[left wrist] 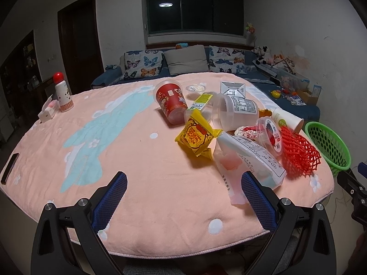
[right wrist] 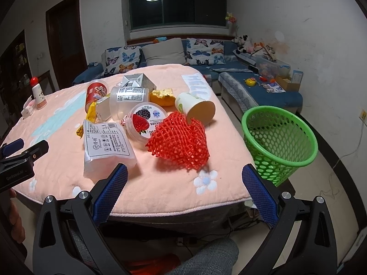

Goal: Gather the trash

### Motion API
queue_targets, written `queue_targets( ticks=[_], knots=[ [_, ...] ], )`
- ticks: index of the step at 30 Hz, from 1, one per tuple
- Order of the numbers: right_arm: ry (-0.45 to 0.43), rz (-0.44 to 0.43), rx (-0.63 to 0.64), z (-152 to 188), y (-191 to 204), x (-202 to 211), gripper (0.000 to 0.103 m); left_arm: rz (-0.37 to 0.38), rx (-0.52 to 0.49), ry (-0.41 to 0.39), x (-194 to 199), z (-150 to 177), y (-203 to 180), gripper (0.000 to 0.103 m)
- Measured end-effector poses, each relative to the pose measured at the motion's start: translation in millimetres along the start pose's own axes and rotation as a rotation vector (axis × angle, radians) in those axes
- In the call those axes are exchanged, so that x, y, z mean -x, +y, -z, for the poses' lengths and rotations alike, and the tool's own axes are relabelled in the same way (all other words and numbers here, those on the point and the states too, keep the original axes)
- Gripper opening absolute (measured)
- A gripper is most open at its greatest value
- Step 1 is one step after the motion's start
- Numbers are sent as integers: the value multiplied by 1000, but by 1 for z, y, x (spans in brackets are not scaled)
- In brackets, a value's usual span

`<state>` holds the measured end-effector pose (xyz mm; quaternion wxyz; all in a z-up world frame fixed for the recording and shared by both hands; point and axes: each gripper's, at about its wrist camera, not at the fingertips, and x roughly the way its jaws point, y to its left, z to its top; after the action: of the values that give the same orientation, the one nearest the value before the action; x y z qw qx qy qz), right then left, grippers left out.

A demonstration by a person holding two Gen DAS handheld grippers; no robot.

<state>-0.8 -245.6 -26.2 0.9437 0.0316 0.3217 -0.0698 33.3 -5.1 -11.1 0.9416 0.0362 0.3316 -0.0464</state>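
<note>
A: Report the items nearest the bench's front edge.

B: A white printed pouch [right wrist: 106, 146] lies flat on the pink-covered bench [right wrist: 160, 197]. Just beside it sits a red foam net [right wrist: 180, 141], crumpled, at the bench's right side.

A: Beyond those?

B: A clear fruit cup [right wrist: 144, 120] on its side touches the net. A paper cup [right wrist: 196, 108] lies tipped, mouth toward the camera. Left of them: a yellow wrapper [left wrist: 197, 137], a clear jar [right wrist: 127, 104] and a red tub [left wrist: 170, 100], all on their sides. A green perforated basket [right wrist: 278, 142] stands on the floor to the right of the bench.

A: Tool status?

B: Left tool [left wrist: 183, 197]: fingers spread wide, holding nothing, above the front edge. Right tool [right wrist: 184, 190]: fingers equally wide apart, empty, touching nothing.
</note>
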Motion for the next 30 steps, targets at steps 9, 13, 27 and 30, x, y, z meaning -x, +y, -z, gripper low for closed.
queue_targets(
  ticks=[9,13,27,30],
  knots=[
    [15,-43,39,-16,-2,-20,96,39,-11,22,-7,-8,4,96],
    [51,-75,33,-23,-6,-41,93,72,-1,42,-12,-14,6,96],
    [141,-119,77,-41,1,-109,76,176,7,111,-32,-29,-3,96],
    [168,-135,61,-40,0,-123,71,213,8,134,-38,-33,-10,96]
  ],
)
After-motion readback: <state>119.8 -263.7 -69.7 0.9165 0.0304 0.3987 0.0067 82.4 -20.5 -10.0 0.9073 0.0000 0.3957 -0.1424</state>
